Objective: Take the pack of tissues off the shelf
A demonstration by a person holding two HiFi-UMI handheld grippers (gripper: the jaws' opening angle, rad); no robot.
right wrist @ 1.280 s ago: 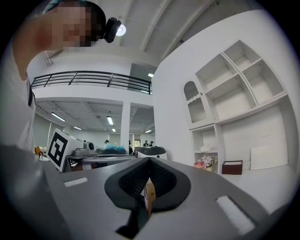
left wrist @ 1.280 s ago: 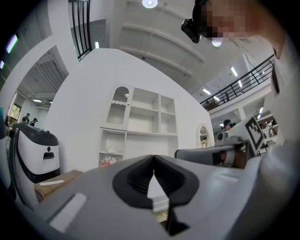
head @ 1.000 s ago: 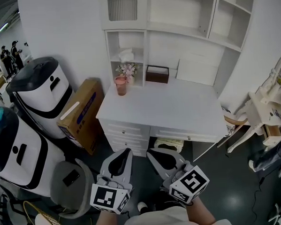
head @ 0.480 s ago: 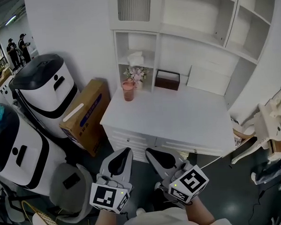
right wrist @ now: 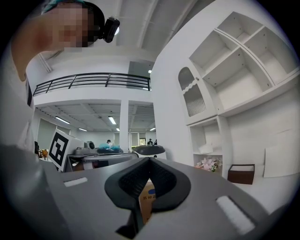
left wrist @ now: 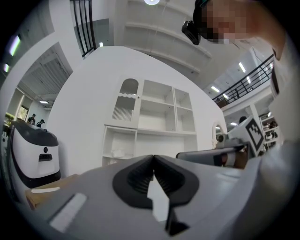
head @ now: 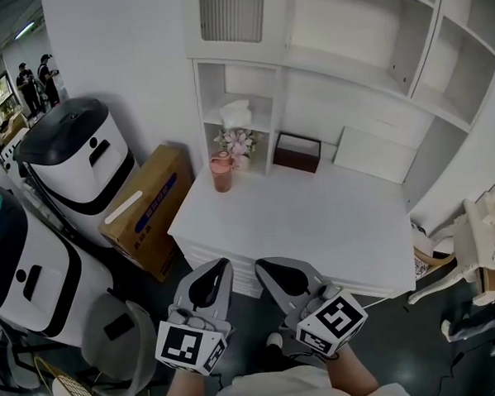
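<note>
Person closer than moment ago: bench (head: pixel 315 222), shelf (head: pixel 260 129) larger in head view. Pack of tissues (head: pixel 236 112) untouched on shelf, left cubby. Left hand-held gripper (head: pixel 221 265), right hand-held gripper (head: pixel 264 267): jaws pinched together, empty, low, well apart from pack. Approach phase; reach not begun.

A white worktop (head: pixel 315 222) stands against a white wall. At its rear left corner sits a pink cup (head: pixel 220 170), and just behind the cup is a small bunch of pale pink flowers (head: pixel 238 142). A dark brown open box (head: pixel 297 152) rests at the worktop's back edge, right of the flowers, with a flat white panel (head: pixel 375 154) leaning further right. On the floor left of the worktop lies a tilted cardboard box (head: pixel 140 208), and beyond it stand two white-and-black machines (head: pixel 76 165).
</note>
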